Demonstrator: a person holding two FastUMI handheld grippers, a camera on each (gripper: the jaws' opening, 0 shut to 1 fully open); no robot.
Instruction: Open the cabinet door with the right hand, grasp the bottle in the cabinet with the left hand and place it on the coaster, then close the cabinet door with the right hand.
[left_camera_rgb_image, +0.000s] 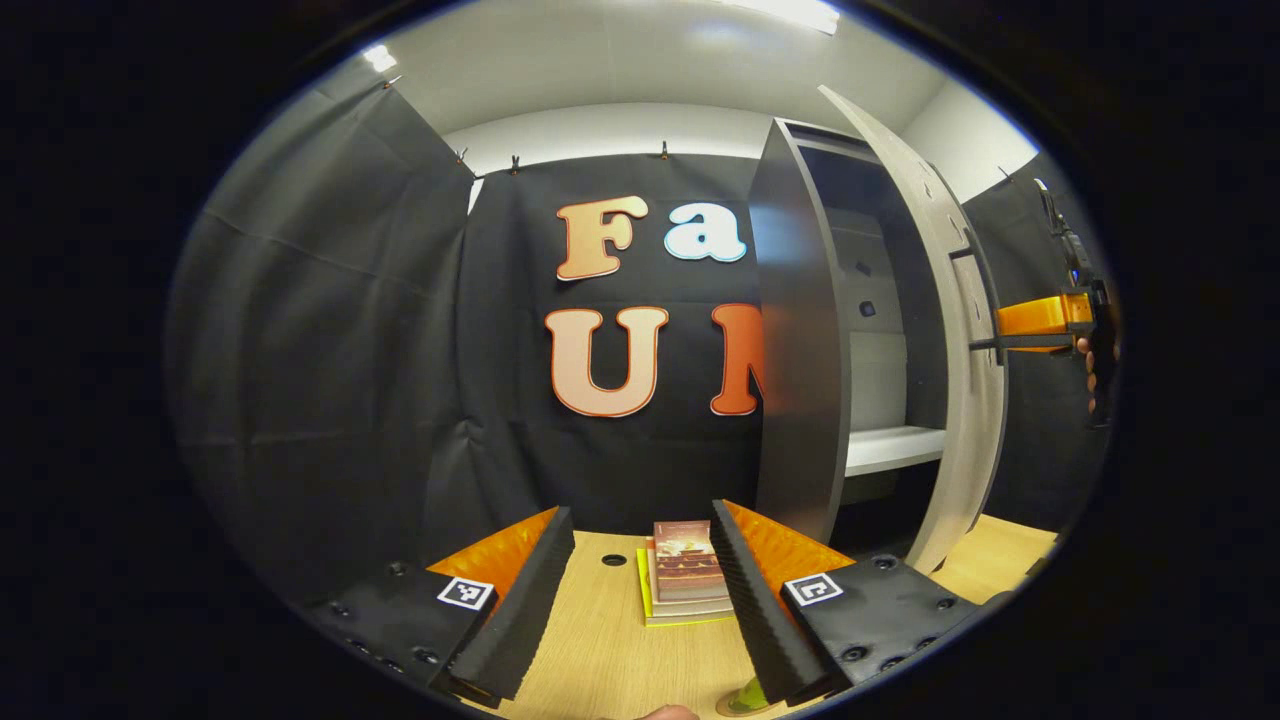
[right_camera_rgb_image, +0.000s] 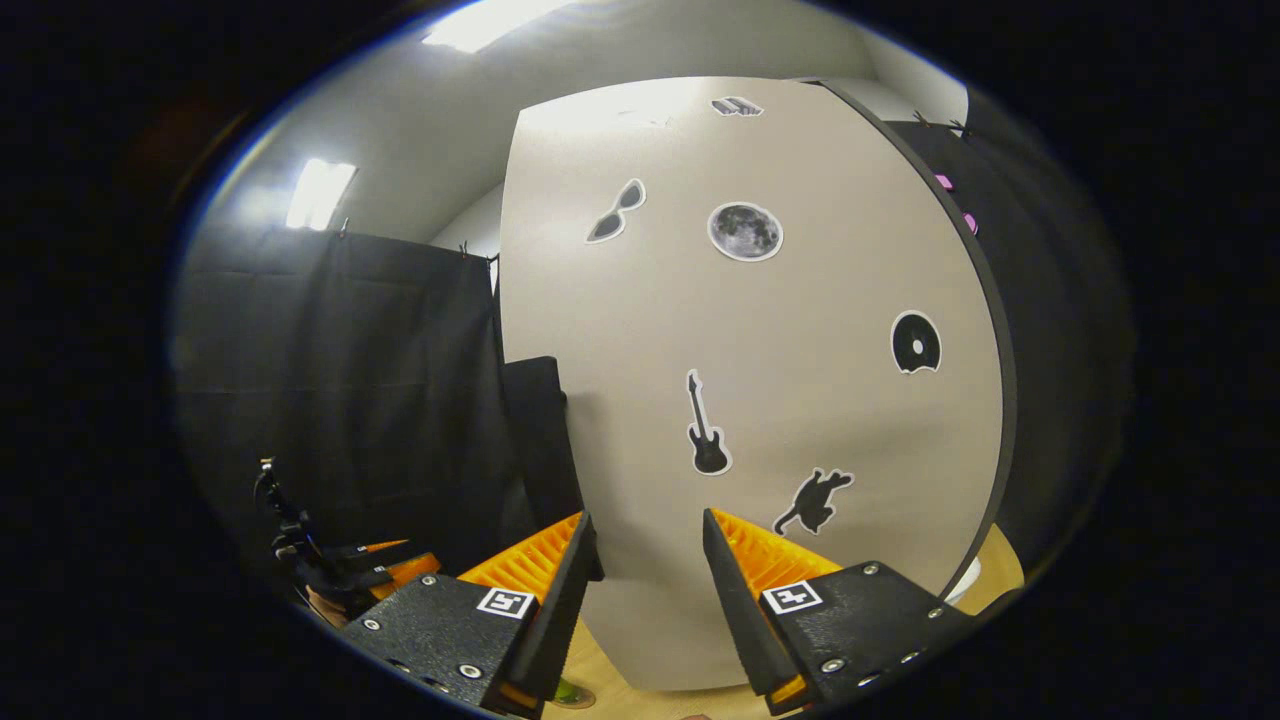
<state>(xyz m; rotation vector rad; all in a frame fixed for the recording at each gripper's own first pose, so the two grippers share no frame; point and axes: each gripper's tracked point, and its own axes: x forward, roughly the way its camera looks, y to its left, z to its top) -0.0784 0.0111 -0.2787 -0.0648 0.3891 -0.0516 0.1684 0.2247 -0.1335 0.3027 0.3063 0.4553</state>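
The grey cabinet (left_camera_rgb_image: 800, 350) stands on the wooden table (left_camera_rgb_image: 600, 650), right of centre in the left gripper view. Its pale door (left_camera_rgb_image: 950, 330) is swung partly open, and inside I see a white shelf (left_camera_rgb_image: 893, 447) whose visible stretch is bare. My right gripper (left_camera_rgb_image: 1040, 318) hangs at the door's outer face by the black handle (left_camera_rgb_image: 985, 342). In the right gripper view my right gripper (right_camera_rgb_image: 648, 520) is open, close in front of the stickered door (right_camera_rgb_image: 750, 330). My left gripper (left_camera_rgb_image: 640, 515) is open over the table. A small yellow-green thing (left_camera_rgb_image: 748, 697), perhaps the coaster, lies at the near edge.
A stack of thin books (left_camera_rgb_image: 688, 575) lies on the table between my left gripper's fingers, beside a small round hole (left_camera_rgb_image: 614, 560). Black cloth walls close the booth behind and at the left. The left gripper (right_camera_rgb_image: 340, 572) shows low at the left of the right gripper view.
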